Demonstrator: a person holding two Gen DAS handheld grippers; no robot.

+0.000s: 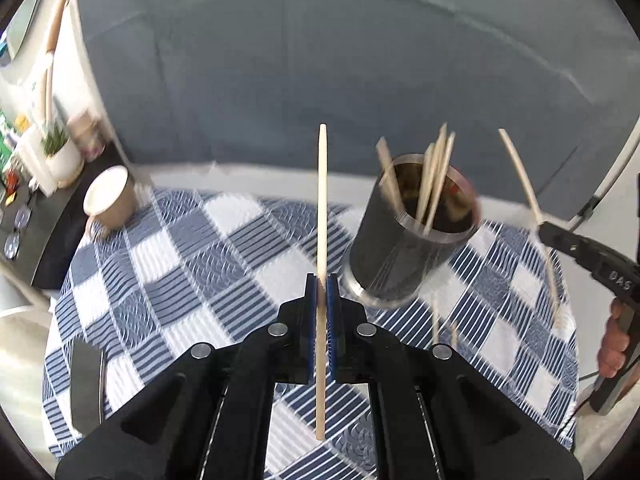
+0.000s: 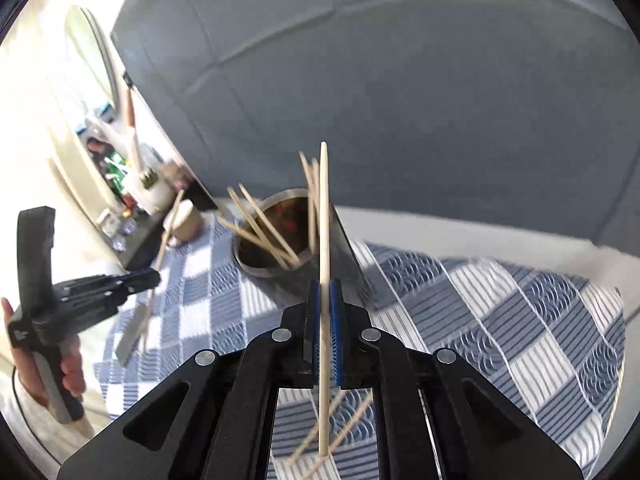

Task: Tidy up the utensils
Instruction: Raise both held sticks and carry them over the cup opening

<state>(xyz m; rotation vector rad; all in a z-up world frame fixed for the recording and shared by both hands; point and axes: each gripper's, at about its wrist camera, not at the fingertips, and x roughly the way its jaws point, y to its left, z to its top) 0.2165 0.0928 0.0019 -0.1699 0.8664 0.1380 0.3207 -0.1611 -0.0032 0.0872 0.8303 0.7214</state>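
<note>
Open checked tablecloth point(image 1: 208, 280) around the chopstick-crowded steel holder point(image 1: 408, 240).

White raised letters reading "DAS" stood on the black body of the right gripper point(image 1: 541, 227), seen at the right edge of the left wrist view. In the right wrist view a small white mark sat on the left gripper point(image 2: 154, 277), too blurred to read. No other text was legible

Left tongs point(image 1: 322, 280), right tongs point(image 2: 325, 286): matte black linkage arms, silver round pivot pins, blue pads, white lettering on handle.
</note>
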